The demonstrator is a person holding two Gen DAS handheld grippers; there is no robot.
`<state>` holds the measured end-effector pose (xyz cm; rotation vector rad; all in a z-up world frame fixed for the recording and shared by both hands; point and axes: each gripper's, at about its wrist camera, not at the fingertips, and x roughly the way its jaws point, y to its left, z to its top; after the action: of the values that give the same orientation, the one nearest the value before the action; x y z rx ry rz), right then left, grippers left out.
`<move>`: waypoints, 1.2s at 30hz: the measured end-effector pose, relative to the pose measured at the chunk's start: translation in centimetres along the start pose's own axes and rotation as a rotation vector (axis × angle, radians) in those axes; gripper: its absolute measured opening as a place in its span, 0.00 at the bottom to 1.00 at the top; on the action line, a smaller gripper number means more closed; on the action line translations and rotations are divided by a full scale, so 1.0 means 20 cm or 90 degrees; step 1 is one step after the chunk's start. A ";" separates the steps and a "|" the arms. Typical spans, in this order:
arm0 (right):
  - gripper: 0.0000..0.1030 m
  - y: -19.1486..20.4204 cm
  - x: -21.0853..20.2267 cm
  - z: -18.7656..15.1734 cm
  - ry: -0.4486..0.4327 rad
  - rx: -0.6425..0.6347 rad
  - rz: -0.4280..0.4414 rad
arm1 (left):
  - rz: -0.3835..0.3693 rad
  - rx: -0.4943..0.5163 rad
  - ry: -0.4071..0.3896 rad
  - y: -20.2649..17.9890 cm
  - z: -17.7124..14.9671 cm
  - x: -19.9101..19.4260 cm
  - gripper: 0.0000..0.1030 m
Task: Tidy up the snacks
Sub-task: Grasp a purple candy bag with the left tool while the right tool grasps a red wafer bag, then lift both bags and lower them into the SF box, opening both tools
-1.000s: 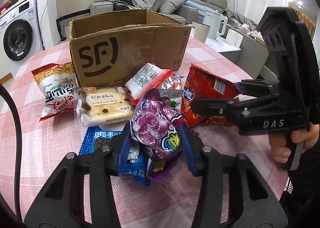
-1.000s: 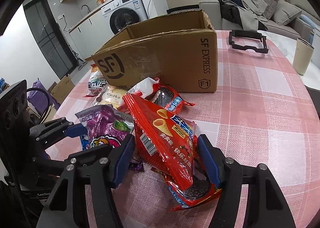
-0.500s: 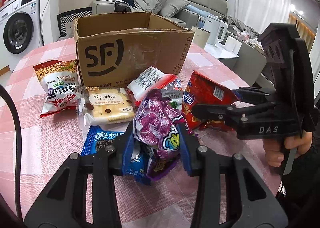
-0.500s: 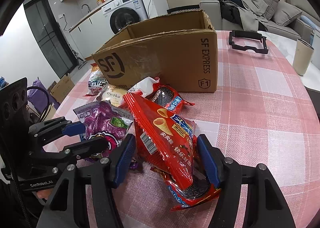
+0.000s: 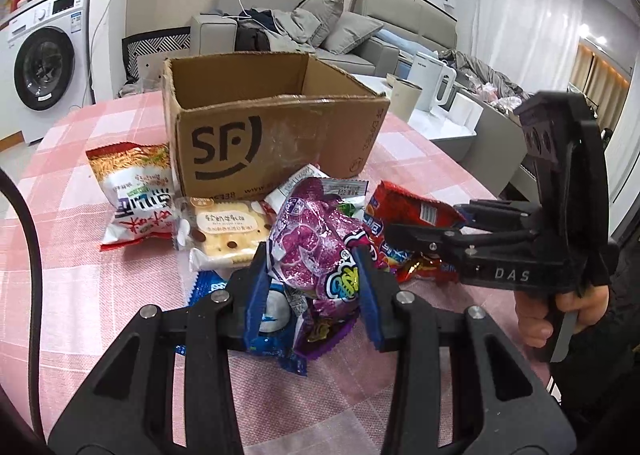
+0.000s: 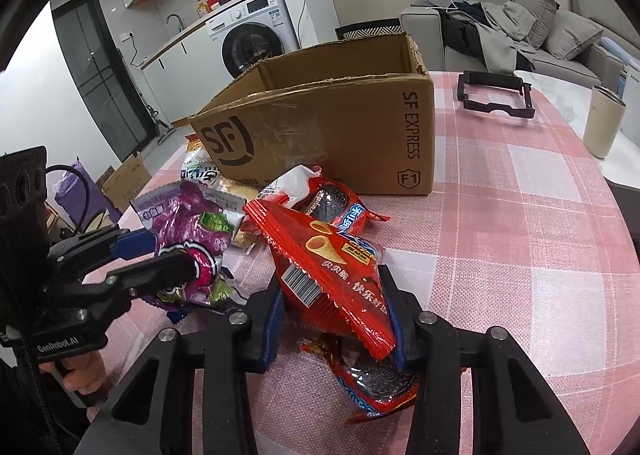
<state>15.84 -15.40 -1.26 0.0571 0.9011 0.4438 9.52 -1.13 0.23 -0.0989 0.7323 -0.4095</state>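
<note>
Left gripper [image 5: 312, 287]: clamped on purple candy bag [image 5: 316, 247], held just above the counter [image 5: 80, 263]. Right gripper [image 6: 336, 319]: clamped on red cone-snack bag [image 6: 332, 271]. Ahead of both: open cardboard box [image 6: 332, 135], loose snack packets before it.

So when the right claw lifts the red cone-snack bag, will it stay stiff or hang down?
The red cone-snack bag looks thin and crinkled, so its free end will probably droop. It seems puffed with air, thus likely light. Its glossy film may slide between the right claw pads if the grip is loose.
</note>
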 end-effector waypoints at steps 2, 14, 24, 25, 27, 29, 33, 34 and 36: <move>0.41 0.00 0.00 0.00 -0.002 0.000 0.002 | 0.003 -0.004 -0.004 0.01 0.00 -0.01 0.36; 0.41 -0.01 -0.07 0.03 -0.025 0.013 0.014 | 0.024 -0.017 -0.027 0.05 0.02 -0.10 0.36; 0.41 0.01 -0.19 0.06 -0.062 0.008 0.016 | 0.029 -0.020 -0.048 0.03 0.03 -0.18 0.36; 0.41 0.01 -0.20 0.06 -0.067 0.009 0.017 | 0.031 -0.020 -0.052 0.03 0.03 -0.19 0.36; 0.41 0.01 -0.24 0.06 -0.079 0.010 0.017 | 0.032 -0.020 -0.057 0.03 0.04 -0.20 0.36; 0.41 0.01 -0.27 0.07 -0.089 0.012 0.018 | 0.035 -0.023 -0.064 0.03 0.04 -0.23 0.36; 0.41 0.02 -0.32 0.09 -0.112 0.014 0.020 | 0.044 -0.027 -0.080 0.04 0.06 -0.28 0.36; 0.41 0.02 -0.34 0.09 -0.118 0.016 0.022 | 0.047 -0.028 -0.085 0.04 0.08 -0.29 0.36; 0.41 0.02 -0.36 0.11 -0.124 0.019 0.023 | 0.049 -0.026 -0.092 0.04 0.09 -0.31 0.36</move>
<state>13.51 -17.60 5.56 0.1411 0.7152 0.4501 6.86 2.04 5.25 -0.1370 0.6000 -0.3106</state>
